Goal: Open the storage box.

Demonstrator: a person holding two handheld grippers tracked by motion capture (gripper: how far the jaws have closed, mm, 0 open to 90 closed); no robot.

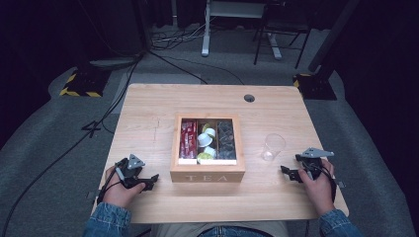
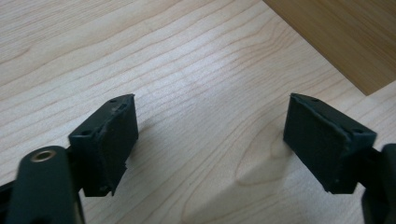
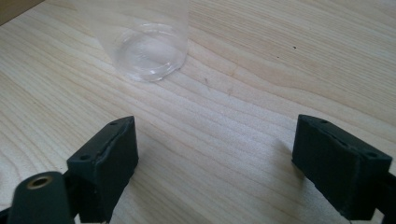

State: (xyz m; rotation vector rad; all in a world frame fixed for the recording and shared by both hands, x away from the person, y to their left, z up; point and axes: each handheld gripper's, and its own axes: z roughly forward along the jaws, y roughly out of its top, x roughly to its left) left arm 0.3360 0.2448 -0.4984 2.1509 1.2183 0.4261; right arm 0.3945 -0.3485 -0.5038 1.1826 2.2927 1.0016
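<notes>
So the wooden table has loads of bare room in the high view: the whole upper strip, the left third and the right edge are open wood. There's a small round hole near the top edge, right of centre.

The tea box sits dead centre of the frame. It's a bit longer front to back than it is wide, long axis running up and down the picture, the "TEA" face pointing to the bottom edge. It has three compartments side by side: red packets on the left, white and yellow pods in the middle, dark pods on the right.

The left gripper is at lower left, just beside the box's front corner, not touching it, jaws aimed right at it. In the left gripper view the jaws stand wide apart with only bare wood between them, and the box corner fills the upper right.

The right gripper is at lower right, near the table's right edge, released too, nothing between its jaws. The clear plastic cup stands upright between it and the box, mouth up. In the right gripper view the cup's base sits at the upper left, apart from the jaws.
</notes>
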